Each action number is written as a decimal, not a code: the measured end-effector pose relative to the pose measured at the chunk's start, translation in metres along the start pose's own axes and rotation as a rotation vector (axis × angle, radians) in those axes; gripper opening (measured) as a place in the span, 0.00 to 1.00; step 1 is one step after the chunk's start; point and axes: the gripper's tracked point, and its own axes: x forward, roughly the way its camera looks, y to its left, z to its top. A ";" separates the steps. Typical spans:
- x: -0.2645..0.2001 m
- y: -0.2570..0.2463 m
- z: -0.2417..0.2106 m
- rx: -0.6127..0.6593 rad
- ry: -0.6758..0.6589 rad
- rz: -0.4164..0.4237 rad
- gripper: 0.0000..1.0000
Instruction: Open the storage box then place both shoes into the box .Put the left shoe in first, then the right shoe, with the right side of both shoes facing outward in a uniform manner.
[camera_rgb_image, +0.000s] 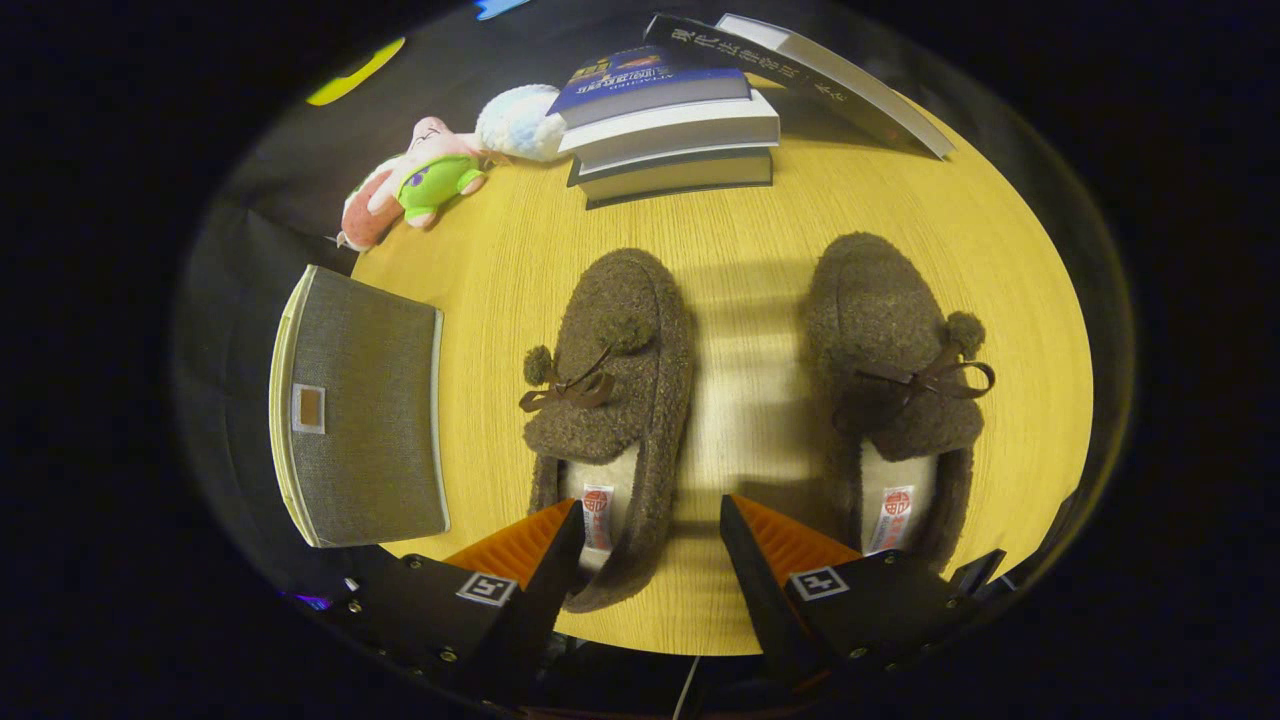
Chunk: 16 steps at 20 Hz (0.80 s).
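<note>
Nothing of the task looks done yet. The grey fabric storage box (358, 408) sits at the left edge of the wooden surface (760, 250), beside the shoes, and it shows a flat woven face with a small tab; whether that face is the lid or a side I cannot tell, but no opening is visible, so I judge it unopened. Both brown fuzzy slippers stand on the surface with toes pointing away from the tool (650, 545), apart from each other and both outside the box.

The left shoe (612, 400) lies nearer the box, its heel reaching back between the tool's fingers, close to the left finger; no grip on it is visible. The right shoe (895, 380) lies beyond the right finger, its heel just beside it. The tool is spread wide and holds nothing.

Further back, near the wall, lie a stack of books (668, 120) and a pink plush toy (415, 185), well apart from the shoes and no part of the job.

Left to do, by my reading: open the box, put in the left shoe, then the right, right sides outward.
</note>
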 end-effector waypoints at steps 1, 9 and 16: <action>0.003 0.002 0.000 -0.016 0.005 0.000 0.80; 0.009 -0.006 0.000 -0.141 -0.002 -0.030 0.00; -0.029 0.012 0.015 -0.160 -0.043 0.001 0.00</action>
